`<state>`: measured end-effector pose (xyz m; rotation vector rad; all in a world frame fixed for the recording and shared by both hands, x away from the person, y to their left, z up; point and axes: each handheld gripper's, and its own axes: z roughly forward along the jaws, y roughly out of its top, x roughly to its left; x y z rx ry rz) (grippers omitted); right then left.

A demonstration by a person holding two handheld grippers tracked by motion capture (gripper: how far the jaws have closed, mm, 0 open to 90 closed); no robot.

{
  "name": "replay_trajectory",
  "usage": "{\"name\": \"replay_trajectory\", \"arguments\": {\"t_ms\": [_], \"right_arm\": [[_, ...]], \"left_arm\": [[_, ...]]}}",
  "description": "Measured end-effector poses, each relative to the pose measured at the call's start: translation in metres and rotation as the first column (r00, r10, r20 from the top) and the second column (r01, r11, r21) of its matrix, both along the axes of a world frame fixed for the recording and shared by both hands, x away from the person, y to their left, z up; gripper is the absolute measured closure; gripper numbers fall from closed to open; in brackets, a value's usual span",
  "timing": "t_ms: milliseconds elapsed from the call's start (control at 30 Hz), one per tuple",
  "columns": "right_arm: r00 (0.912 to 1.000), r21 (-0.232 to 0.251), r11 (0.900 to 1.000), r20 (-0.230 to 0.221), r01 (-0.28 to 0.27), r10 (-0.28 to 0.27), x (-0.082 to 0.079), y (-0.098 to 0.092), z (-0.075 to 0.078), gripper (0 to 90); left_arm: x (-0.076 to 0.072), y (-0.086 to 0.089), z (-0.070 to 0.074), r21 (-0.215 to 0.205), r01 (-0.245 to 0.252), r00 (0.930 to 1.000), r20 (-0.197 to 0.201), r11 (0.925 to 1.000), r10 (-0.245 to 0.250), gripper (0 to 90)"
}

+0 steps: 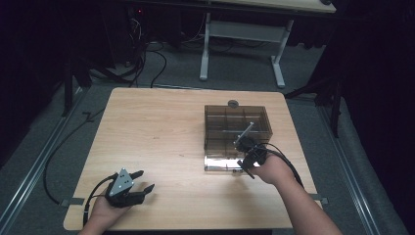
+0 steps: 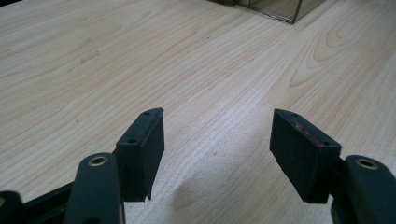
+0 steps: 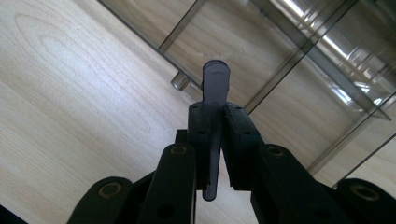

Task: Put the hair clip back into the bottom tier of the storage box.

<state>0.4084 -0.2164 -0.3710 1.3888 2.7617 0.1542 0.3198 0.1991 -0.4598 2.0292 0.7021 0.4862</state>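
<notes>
A smoky see-through box (image 1: 215,117) with inner dividers stands right of the table's middle, its flat lid (image 1: 222,161) lying open toward the front. My right gripper (image 1: 246,149) hovers over the box's front part, shut on a slim grey rod (image 1: 246,131) that slants up and away over the compartments. In the right gripper view the rod (image 3: 215,84) sticks out past the clamped pads (image 3: 200,126) of the right gripper (image 3: 215,112), above the box's dividers (image 3: 299,51). My left gripper (image 1: 145,180) rests at the front left, open and holding nothing; its view has the left gripper (image 2: 217,135) over bare wood.
A small round grey disc (image 1: 233,103) lies just behind the box. A corner of the box (image 2: 280,9) appears far off in the left gripper view. The wooden table (image 1: 147,127) has wide bare room on its left half. Cables and a white desk frame (image 1: 242,44) sit on the floor beyond.
</notes>
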Motion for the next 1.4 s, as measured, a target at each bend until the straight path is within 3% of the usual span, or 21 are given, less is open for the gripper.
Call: {"name": "replay_trajectory", "arguments": {"t_ms": [500, 600, 700, 733, 900, 967, 1033, 1067, 1400], "right_arm": [[0.9991, 0.002, 0.999, 0.012, -0.040, 0.040, 0.027, 0.011, 0.000, 82.3], [0.9998, -0.003, 1.000, 0.010, -0.017, 0.017, 0.029, 0.013, 0.001, 82.3], [0.9979, 0.000, 0.998, 0.026, -0.059, 0.059, 0.036, 0.013, -0.002, 82.3], [0.9991, 0.006, 0.999, 0.017, -0.039, 0.039, 0.039, 0.014, -0.004, 82.3], [0.9987, -0.001, 0.999, 0.021, -0.046, 0.046, 0.046, 0.014, -0.010, 82.3], [0.9983, 0.004, 0.999, 0.021, -0.054, 0.054, 0.048, 0.013, -0.011, 82.2], [0.9997, 0.001, 1.000, 0.010, -0.022, 0.022, 0.047, 0.015, -0.011, 82.2], [0.9975, 0.004, 0.998, 0.023, -0.067, 0.067, 0.050, 0.014, -0.013, 82.2], [0.9958, -0.005, 0.996, 0.018, -0.090, 0.090, 0.049, 0.015, -0.017, 82.3]], "left_arm": [[0.000, 0.000, 0.000, -0.001, 0.005, 1.0000, -0.003, 1.0000, -0.005, 35.9], [0.000, 0.000, 0.000, -0.001, 0.005, 1.0000, -0.004, 1.0000, -0.005, 35.9], [0.000, 0.000, 0.000, -0.001, 0.006, 1.0000, -0.007, 1.0000, -0.006, 36.0], [0.000, 0.000, 0.000, 0.000, 0.007, 1.0000, -0.007, 1.0000, -0.007, 36.1], [0.001, 0.000, 0.000, -0.001, 0.005, 0.9999, -0.011, 1.0000, -0.005, 36.1], [0.001, 0.000, 0.000, -0.003, 0.005, 0.9999, -0.012, 1.0000, -0.005, 36.1], [0.001, 0.000, 0.000, -0.003, 0.005, 0.9999, -0.013, 1.0000, -0.005, 36.1], [0.001, 0.000, 0.000, -0.006, 0.004, 0.9999, -0.011, 1.0000, -0.004, 36.1], [0.001, 0.000, 0.000, -0.001, 0.006, 0.9999, -0.014, 1.0000, -0.006, 36.1]]}}
